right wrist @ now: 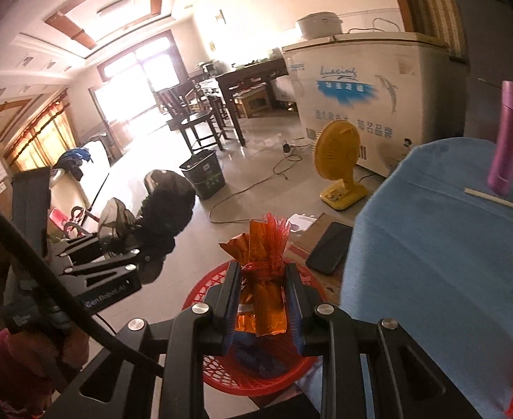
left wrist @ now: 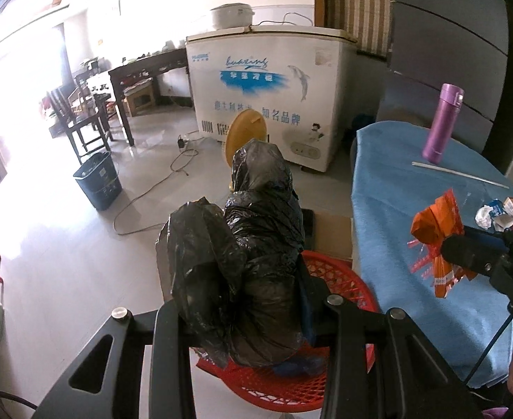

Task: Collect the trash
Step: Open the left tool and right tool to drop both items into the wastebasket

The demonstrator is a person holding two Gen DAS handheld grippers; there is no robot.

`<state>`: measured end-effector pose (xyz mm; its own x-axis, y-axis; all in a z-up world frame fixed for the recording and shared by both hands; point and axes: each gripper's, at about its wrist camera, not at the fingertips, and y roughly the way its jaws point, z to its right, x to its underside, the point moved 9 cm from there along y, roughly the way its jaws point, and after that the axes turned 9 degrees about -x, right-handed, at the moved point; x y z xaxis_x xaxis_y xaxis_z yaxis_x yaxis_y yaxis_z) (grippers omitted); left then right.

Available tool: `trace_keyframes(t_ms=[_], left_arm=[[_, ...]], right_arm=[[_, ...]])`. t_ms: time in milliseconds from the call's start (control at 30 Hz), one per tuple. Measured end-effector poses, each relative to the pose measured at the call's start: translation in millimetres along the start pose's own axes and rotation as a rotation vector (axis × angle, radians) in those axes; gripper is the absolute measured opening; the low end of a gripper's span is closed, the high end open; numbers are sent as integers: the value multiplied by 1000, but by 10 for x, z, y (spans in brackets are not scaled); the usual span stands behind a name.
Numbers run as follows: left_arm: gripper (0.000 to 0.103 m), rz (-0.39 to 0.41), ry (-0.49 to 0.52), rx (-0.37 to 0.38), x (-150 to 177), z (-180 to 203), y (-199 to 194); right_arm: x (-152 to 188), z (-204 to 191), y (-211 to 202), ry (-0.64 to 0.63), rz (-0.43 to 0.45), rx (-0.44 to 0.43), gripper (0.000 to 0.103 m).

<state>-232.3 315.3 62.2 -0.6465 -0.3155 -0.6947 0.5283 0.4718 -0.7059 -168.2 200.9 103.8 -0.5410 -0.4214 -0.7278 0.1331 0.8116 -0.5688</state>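
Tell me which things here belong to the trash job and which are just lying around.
Part of the job:
black trash bag in the left gripper
orange wrapper in the right gripper
red basket
crumpled paper

Just lying around:
purple bottle
yellow fan
phone
freezer

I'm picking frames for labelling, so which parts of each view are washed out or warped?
Left wrist view: window glare bleaches the upper left wall and floor; the black bag in the left gripper stays readable. Right wrist view: the doorway is blown out, with a warm cast; the orange wrapper in the right gripper is sharp. Both bend straight lines at the edges.
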Motion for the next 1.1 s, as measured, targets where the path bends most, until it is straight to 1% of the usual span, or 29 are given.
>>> trace_keyframes(t_ms=[200, 500, 633, 833, 1100], left_arm=[[38, -29, -15, -34, 99, -126, 96], [38, -72, -12, -52, 224, -184, 238], [38, -85, -6, -47, 233, -157, 304], [38, -104, 7, -31, 291, -109, 363], [39, -156, 37, -8, 425, -2, 442]], right_arm=[[-18, -119, 169, -9, -21, -34, 27], [163, -172, 421, 0, -98, -59, 27], [209, -131, 497, 18, -117, -58, 27], [273, -30, 501, 47, -128, -48, 27], [319, 49, 515, 85, -144, -39, 27]])
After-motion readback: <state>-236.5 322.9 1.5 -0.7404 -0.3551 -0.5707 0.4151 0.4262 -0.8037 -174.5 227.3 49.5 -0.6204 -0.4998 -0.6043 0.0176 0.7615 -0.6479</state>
